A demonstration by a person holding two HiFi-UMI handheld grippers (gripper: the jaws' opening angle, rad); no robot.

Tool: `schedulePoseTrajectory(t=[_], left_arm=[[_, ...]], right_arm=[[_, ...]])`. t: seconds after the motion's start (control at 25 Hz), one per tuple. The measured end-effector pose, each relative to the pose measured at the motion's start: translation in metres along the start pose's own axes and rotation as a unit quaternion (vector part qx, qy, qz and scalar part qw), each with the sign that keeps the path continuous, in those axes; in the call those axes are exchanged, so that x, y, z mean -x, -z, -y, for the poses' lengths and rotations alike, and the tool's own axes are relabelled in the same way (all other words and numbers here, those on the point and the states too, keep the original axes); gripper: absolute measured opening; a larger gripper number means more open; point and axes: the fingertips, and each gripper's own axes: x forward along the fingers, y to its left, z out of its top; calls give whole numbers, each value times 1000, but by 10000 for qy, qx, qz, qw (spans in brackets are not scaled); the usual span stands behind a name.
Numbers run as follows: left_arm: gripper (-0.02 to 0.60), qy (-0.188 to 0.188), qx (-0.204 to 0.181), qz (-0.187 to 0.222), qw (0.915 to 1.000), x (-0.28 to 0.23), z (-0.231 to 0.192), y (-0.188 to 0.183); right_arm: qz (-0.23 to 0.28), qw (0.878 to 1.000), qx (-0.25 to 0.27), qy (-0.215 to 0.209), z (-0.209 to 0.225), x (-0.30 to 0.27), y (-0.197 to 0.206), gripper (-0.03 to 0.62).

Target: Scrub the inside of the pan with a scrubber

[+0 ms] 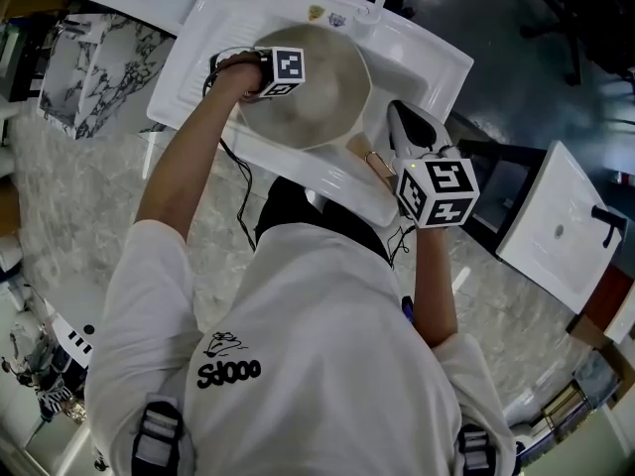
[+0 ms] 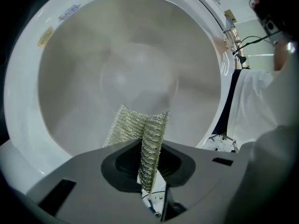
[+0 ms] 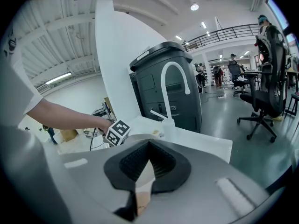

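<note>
So, closest in, the right gripper (image 1: 402, 127) has its ribbed black pads clamped on the pan handle (image 1: 375, 162). In the right gripper view the right gripper (image 3: 148, 164) shows the pan handle (image 3: 136, 204) as tan and wood-looking with a thin ring on it, sitting right between the closed jaws. Its marker cube (image 1: 437, 191) faces up in the head view.

The left gripper (image 1: 278, 85) reaches down into the pan (image 1: 322, 107). In the left gripper view the left gripper (image 2: 148, 160) is pinched tight on the scrubber (image 2: 135, 125), a silvery-gold woven metal mesh folded into a pleated wad. The mesh sticks out past the jaws towards the lower inside slope of the pan (image 2: 93, 78). I can't tell for sure whether it touches.

The pan is round and deep, wok-ish, with a smooth matte cream inside. It sits in a glossy white moulded sink (image 1: 417, 53) with a ridged drainboard on one side and a small yellowish sticker (image 2: 45, 36) on the far rim.

Further out in the right gripper view, a white curved faucet (image 3: 173, 78) rises from the sink (image 3: 201, 141). Behind it stands a dark grey lidded bin (image 3: 180, 101), and off to the right there's a black office chair (image 3: 266, 78) on a shiny floor.
</note>
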Motion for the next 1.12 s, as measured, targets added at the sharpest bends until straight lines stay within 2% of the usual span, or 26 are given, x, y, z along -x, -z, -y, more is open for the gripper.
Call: schedulePoseTrajectory(t=[0.2,0.4,0.56,0.76,0.92,1.12], left_arm=[[63,541,-271,-166,9980,-4,27,3],[63,1252,-614,-293,9898,-7,61,2],[63,1996,-747,-12,9770,-5,95,-8],[63,2333,-797,260,9688,1,109,-16],[63,2768,-787,843,9540,12,124,-34],[63,3396,-778,1858,9187,32,149,-68]], right_arm=[[19,10000,70,20,-1,3,-2,9],[20,10000,33,26,-1,8,1,10],[15,10000,2,39,1,11,3,10],[4,10000,-85,41,1,13,6,9],[-9,9999,-145,36,1,15,10,10],[-67,9995,-298,37,2,16,18,11]])
